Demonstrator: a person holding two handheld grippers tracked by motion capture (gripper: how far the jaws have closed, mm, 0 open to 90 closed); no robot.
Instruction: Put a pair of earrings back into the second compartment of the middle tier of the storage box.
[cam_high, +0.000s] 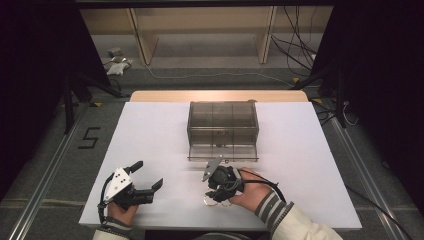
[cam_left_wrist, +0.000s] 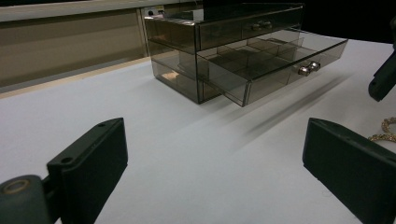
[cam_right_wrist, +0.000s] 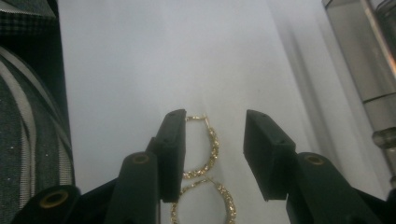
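Observation:
Two gold hoop earrings lie on the white table near its front edge, just in front of the person's right hand. My right gripper points down over them, jaws part-way apart with the upper hoop between them; the left pad overlaps its rim and the right pad stands clear. In the high view the right gripper hides most of the earrings. My left gripper rests at the front left, open wide with nothing between its jaws. An earring shows at the right edge of the left gripper view.
A smoky clear drawer box stands mid-table with its lower drawer pulled out toward me, divided inside, two small knobs on its front. Wooden shelving and cables lie beyond the table's far edge.

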